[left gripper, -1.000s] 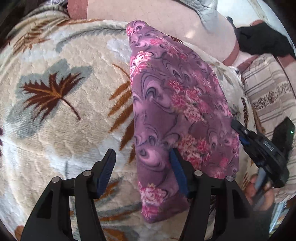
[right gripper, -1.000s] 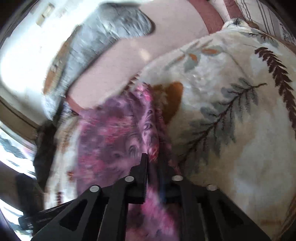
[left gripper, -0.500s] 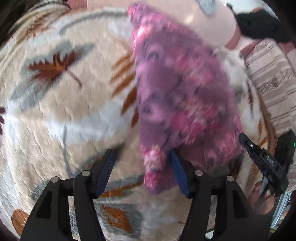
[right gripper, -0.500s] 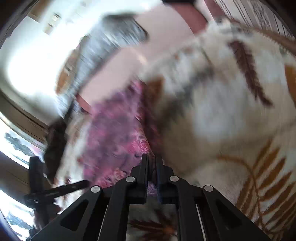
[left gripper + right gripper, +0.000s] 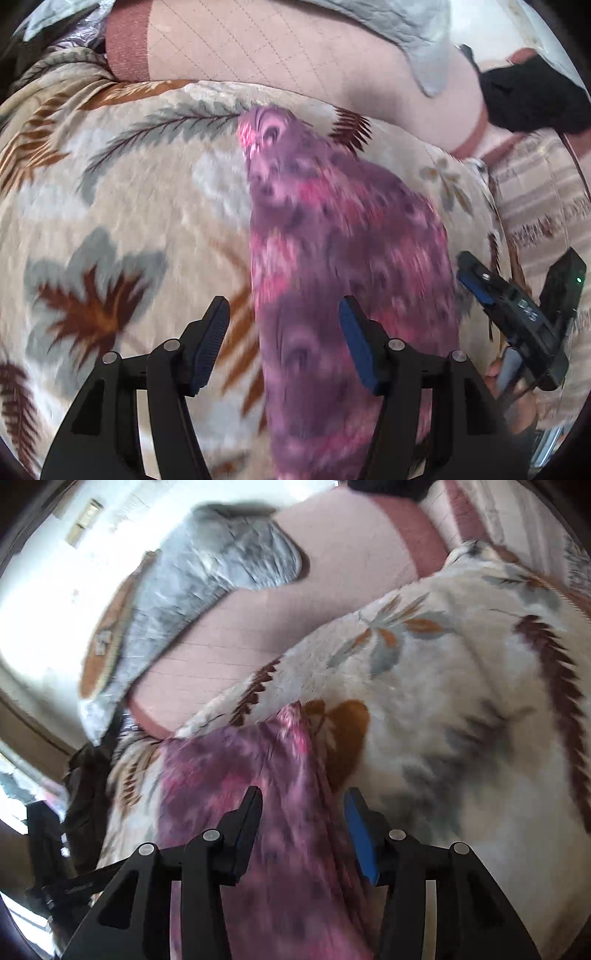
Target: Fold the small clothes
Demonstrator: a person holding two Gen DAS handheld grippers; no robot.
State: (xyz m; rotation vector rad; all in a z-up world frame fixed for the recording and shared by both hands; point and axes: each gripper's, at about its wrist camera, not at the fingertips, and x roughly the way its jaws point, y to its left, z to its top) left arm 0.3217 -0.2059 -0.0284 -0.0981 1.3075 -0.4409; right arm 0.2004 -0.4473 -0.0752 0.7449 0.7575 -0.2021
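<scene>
Purple floral garment (image 5: 332,266) lies on leaf-patterned blanket (image 5: 122,221), near black cloth (image 5: 532,99).

Both wrist views look steeply down, close — sharing the purple cloth (image 5: 332,229) on the blanket (image 5: 443,716).

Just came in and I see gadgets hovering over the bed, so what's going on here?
A person is folding a small purple floral garment on a leaf-patterned blanket, with a handheld claw in each hand. The garment lies as a long narrow strip. The left claw is open above its near end, gripping nothing. The right claw is opening, with the cloth's edge between its pads but not pinched.
</scene>
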